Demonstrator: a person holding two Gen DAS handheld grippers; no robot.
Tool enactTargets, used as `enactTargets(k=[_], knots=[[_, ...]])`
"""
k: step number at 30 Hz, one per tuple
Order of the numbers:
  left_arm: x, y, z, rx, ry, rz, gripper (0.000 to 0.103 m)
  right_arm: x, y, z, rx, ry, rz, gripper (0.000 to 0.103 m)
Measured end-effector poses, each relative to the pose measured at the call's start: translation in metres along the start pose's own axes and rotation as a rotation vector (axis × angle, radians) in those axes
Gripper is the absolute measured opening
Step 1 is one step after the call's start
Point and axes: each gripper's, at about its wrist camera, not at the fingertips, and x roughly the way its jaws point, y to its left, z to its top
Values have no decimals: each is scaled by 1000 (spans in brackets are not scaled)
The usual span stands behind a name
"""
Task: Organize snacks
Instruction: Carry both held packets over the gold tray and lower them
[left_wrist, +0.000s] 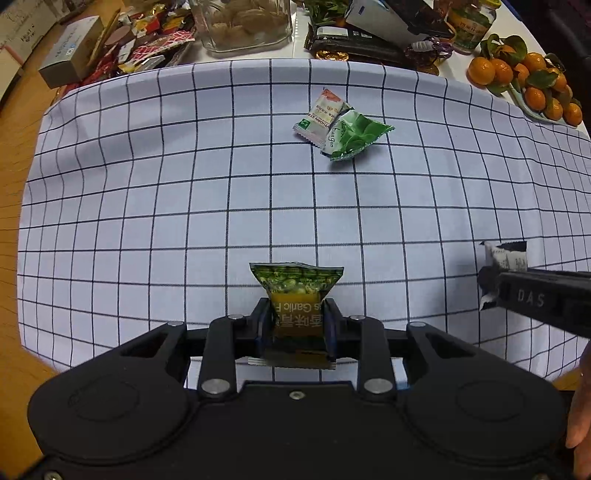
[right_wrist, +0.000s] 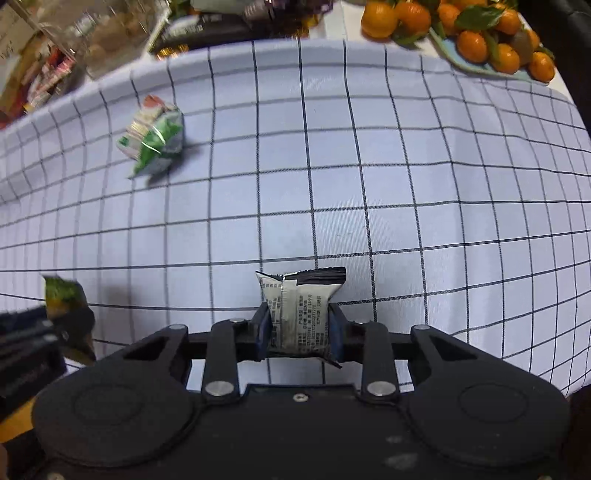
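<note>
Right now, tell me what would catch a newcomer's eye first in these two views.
First, each gripper grips a snack over the checked cloth: the left gripper holds a green pea packet, and the right gripper holds a black-and-white packet. Next, two packets lie overlapping in the cloth's far middle. Beyond the far right corner, bright oranges fill a dish.

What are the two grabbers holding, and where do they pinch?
Left hand-held gripper pinches the green pea packet by its lower half. Right hand-held gripper pinches the black-and-white packet likewise.
</note>
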Motion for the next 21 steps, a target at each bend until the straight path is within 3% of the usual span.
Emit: enactTargets(k=[5,13,17,21], knots=[[-20,0,-55,-25,-30,-19,38,-39,-6,-47,17,-128,30,32],[-25,-13,-136,-48,-42,28,38,-58,-13,-156,43,-175,157,32],[-27,-19,-156,-51,-40,49,38,-53,-17,-200,53,-180,127,32],[-30,-24,-154,-50,-49,55,38,-48,-18,-218,58,-155,124,32]])
